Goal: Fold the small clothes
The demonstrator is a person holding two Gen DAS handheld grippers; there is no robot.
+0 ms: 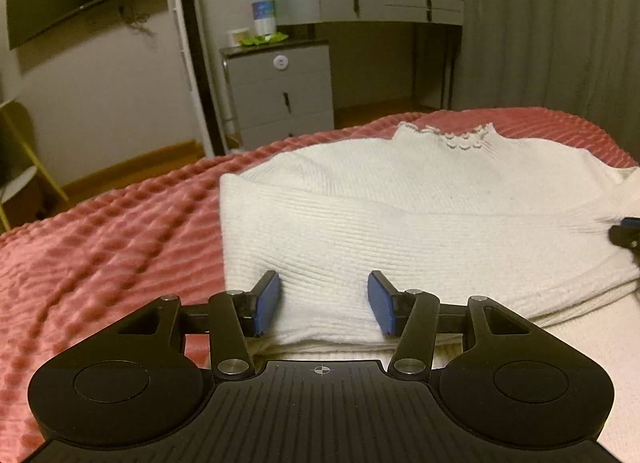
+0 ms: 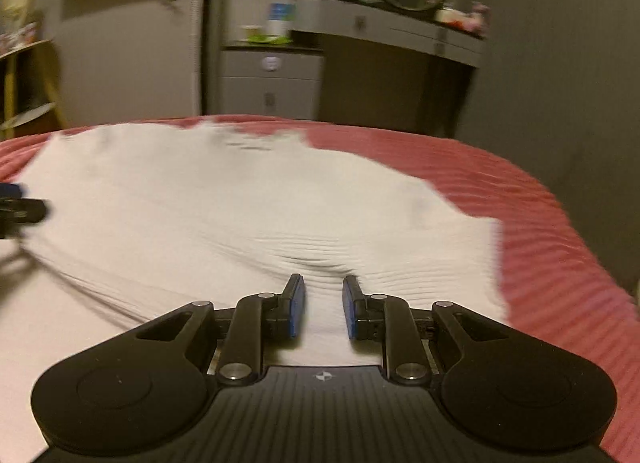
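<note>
Knitwear lay across the bed: a cream ribbed knitted sweater [image 1: 400, 223] with a scalloped high collar, spread on a pink ridged plush bedspread [image 1: 100, 243], its collar toward the far edge and its near part doubled over itself in layers. The left gripper [image 1: 324, 301], black with blue pads, tilted downward over the sweater's near left portion, close to the folded left edge; its jaws stood about half apart, the fingers [image 1: 268, 301] resting at the surface of the knit with cloth between them but not pinched. The right gripper [image 2: 324, 305] also sloped downward, over the near right portion of the sweater [image 2: 240, 203], where the fabric rippled just ahead of its tips. Its jaws stood narrowly apart, with a strip of knit showing in the gap; whether the pads pressed on it could not be told, as that view was blurred. Each gripper's tip showed at the edge of the other's view. Beyond the bed stood a grey drawer cabinet [image 1: 284, 95] and a grey dressing table [image 1: 368, 7] with a round mirror.
</note>
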